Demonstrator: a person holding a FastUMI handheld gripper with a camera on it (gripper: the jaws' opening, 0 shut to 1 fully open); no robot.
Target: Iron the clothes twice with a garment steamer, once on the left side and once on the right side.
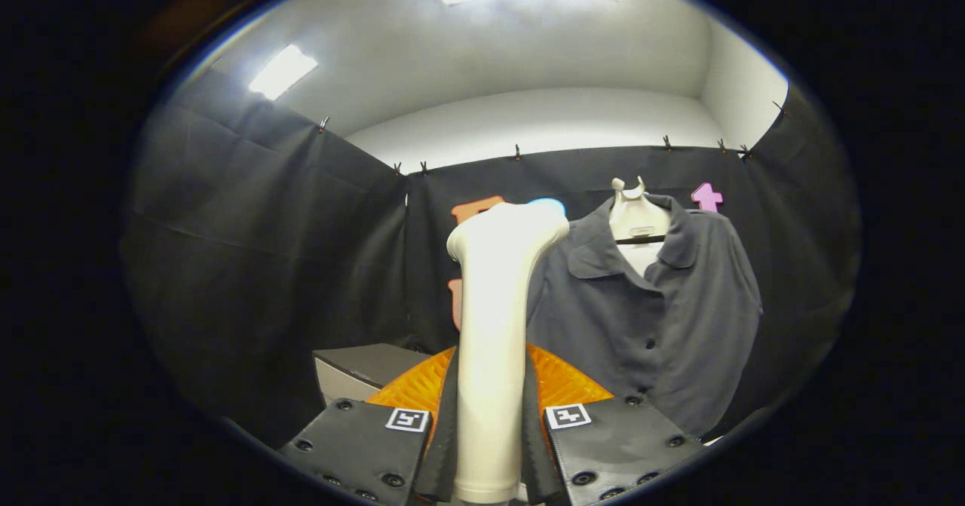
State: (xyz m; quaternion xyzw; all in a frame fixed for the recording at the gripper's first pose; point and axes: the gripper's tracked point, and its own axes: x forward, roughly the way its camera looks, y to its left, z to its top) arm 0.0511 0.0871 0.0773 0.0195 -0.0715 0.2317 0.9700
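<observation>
Steamer gripped, shirt waiting at right of centre.
You hold the steamer [494, 325] upright at centre, both fingers [362, 446] clamped on its handle, head level with the shirt [663, 317] on its hanger [637, 216], apparently ready for a pass.

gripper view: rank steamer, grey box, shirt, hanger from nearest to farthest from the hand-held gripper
1. Steamer: upright, clamped between the fingers of the hand-held gripper.
2. Grey box: low, just beyond the fingers, to one side.
3. Shirt: hanging beyond the steamer against the booth wall.
4. Hanger: at the shirt's collar; too close to the shirt to call.
</observation>
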